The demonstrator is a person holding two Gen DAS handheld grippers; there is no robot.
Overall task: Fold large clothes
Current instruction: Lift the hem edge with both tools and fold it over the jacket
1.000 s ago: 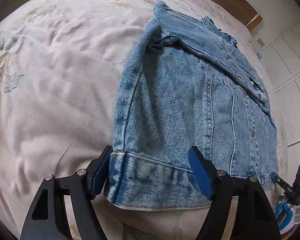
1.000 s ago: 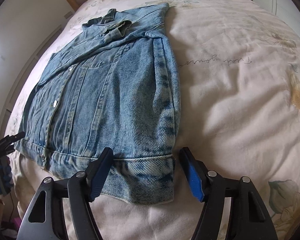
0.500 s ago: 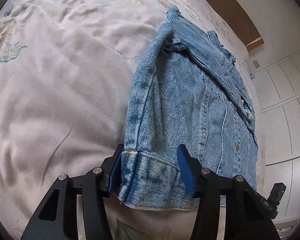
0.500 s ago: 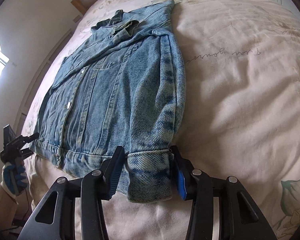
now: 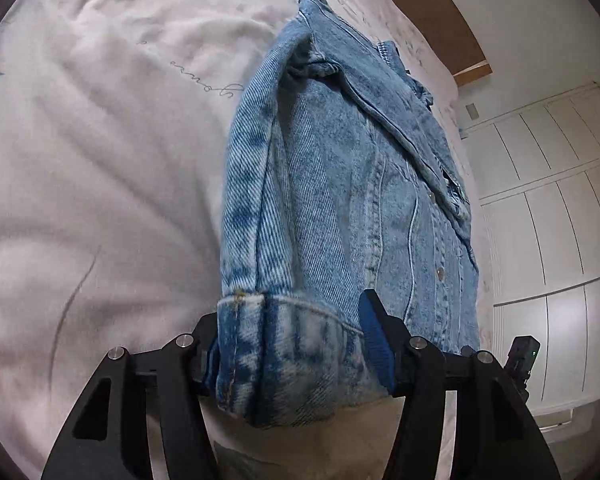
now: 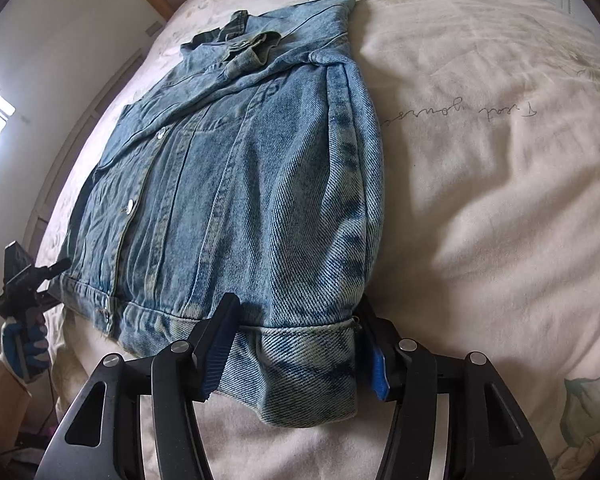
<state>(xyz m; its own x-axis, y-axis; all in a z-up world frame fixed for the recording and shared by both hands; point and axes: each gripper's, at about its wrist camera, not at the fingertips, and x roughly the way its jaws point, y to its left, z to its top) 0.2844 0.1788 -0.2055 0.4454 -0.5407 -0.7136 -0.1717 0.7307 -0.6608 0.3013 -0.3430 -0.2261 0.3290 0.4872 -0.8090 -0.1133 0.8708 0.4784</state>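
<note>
A blue denim jacket (image 5: 340, 200) lies buttoned and face up on the bed, collar at the far end. In the left wrist view my left gripper (image 5: 288, 332) straddles the hem at the jacket's left corner, and the blue pads (image 5: 374, 344) touch the denim on both sides. Its jaws are opening a little with the hem between them. In the right wrist view the jacket (image 6: 240, 180) spreads ahead, and my right gripper (image 6: 296, 320) holds the hem's right corner. Its jaws are also opening slightly, with the cuffed hem bulging between the pads.
The pale floral bedspread (image 5: 100, 160) (image 6: 500, 220) stretches wide on both outer sides of the jacket. A wooden headboard (image 5: 440, 12) stands beyond the collar and white wardrobe doors (image 5: 560, 200) to the right. A gloved hand (image 6: 24, 340) shows at the left edge.
Both grippers closed in on the jacket's hem corners, then eased a little wider. The left gripper tilted, and the jacket's left side now bunches up taller.
</note>
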